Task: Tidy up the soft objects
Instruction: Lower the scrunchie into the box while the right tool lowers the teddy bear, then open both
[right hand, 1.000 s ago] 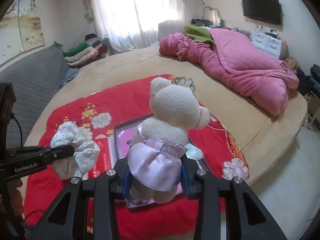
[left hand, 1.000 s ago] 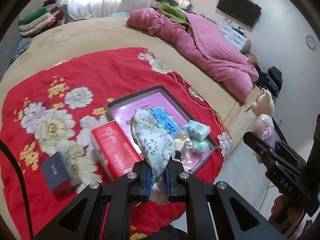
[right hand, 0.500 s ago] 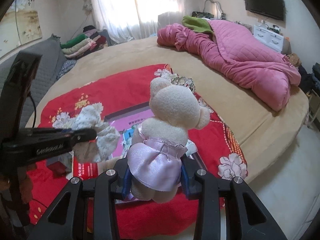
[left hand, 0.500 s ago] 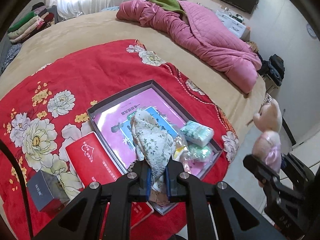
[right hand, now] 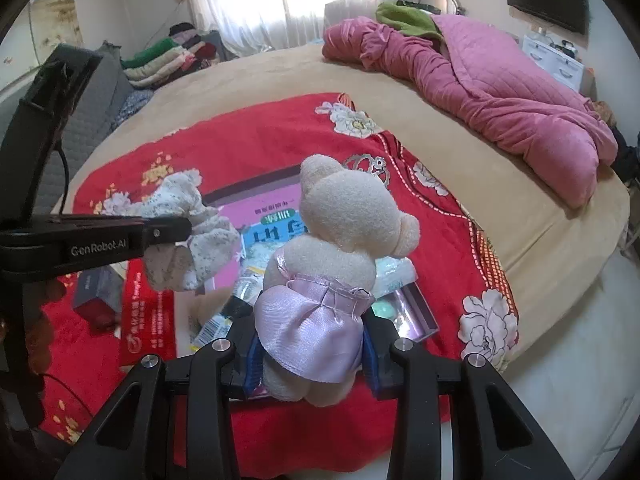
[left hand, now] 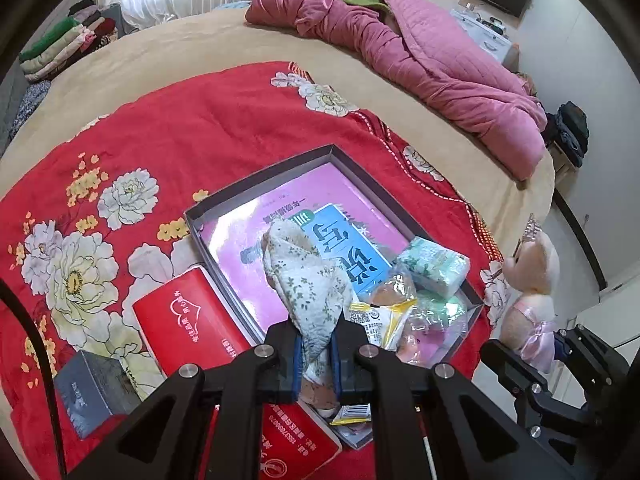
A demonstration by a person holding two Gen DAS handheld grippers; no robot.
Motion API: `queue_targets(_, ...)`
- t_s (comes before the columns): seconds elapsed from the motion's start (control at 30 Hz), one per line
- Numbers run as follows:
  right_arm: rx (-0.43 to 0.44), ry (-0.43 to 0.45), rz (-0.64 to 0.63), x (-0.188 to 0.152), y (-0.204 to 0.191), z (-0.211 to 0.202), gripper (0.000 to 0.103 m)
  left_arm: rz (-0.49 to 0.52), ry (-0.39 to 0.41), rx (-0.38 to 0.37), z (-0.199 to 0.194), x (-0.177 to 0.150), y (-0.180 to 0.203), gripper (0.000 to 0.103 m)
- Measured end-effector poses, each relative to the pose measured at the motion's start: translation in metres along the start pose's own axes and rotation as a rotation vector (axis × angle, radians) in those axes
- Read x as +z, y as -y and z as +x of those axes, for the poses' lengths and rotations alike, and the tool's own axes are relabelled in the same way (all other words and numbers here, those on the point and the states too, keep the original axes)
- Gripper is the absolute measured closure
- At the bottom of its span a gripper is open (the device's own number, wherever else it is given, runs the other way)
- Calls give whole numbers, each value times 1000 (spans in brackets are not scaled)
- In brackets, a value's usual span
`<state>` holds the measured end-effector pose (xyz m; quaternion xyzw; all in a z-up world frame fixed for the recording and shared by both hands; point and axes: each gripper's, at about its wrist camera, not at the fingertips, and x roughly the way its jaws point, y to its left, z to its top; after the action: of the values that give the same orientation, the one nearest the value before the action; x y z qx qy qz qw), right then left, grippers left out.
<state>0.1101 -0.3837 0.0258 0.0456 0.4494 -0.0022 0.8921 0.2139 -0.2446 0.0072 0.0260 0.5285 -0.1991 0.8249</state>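
The left gripper (left hand: 316, 354) points steeply down over the near end of the shallow grey box (left hand: 262, 178), its blue-padded jaws pinched tight on a floral fabric pouch (left hand: 310, 280). The pouch stands up out of the jaws and hangs above the box's pink lining; whether its far end touches anything below cannot be told. From the right wrist view the same gripper (right hand: 190, 228) reaches in from the left edge, and the pouch (right hand: 192, 232) droops on both sides of its tip, above the left part of the box.

The right gripper (right hand: 310, 354) also tilts downward, out past the box's right side at the edge of the bed. It clamps a cream teddy bear (right hand: 348, 216) by the waist, the pads pressing into its lilac satin dress (right hand: 312, 320); the bear sits upright with its back to the camera. In the left wrist view the bear (left hand: 532, 276) is held just beyond the box's right corner, off the red floral blanket (left hand: 192, 128).

Inside the box lie a blue booklet (left hand: 344, 244), a green-patterned tissue pack (left hand: 432, 266) and a yellow-edged snack packet (left hand: 384, 312) toward its right end. A red carton (left hand: 192, 320) lies against the box's left wall, and a small dark grey box (left hand: 92, 388) sits further left of that.
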Motion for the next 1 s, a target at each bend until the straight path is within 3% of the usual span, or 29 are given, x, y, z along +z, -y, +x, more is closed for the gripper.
queue_targets(0.47, -6, -119, -2, -24, -1, 58, 63, -20, -67, -5, 35, -3, -11, 92)
queue_targets(0.63, -2, -152, -5, -30, -5, 78, 57, -41, -85, -15, 44, -4, -17, 90)
queue_targets(0.83, 13, -171, 18, -32, -3, 86, 52, -71, -97, -44, 47, -3, -24, 80)
queue_targets(1.0, 19, -169, 51, -31, 3, 79, 46, -66, -93, -64, 43, -3, -23, 51)
